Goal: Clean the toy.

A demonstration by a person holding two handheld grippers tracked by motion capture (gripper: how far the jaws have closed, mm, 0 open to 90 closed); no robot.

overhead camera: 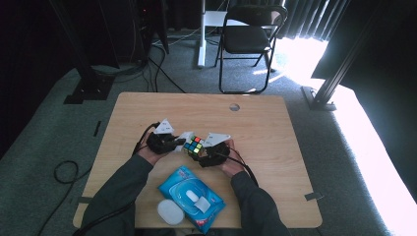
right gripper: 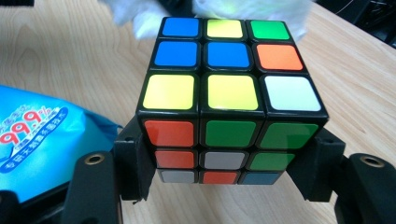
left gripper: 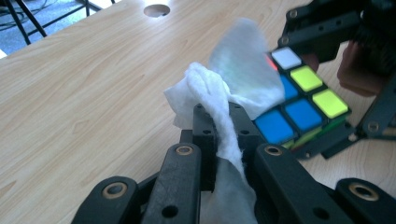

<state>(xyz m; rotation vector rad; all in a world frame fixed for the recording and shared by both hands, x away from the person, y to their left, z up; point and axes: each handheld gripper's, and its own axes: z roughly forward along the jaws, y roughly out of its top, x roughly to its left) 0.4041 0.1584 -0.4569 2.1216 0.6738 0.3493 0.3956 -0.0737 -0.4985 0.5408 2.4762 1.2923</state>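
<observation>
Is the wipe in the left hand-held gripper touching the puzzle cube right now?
Touching. The left gripper view shows the wipe draped over the cube top, covering its far squares, with the left hand-held gripper clamped on the wipe.

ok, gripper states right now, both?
Left gripper: shut on the wipe.
Right gripper: shut on the cube, jaws on its two sides.
</observation>
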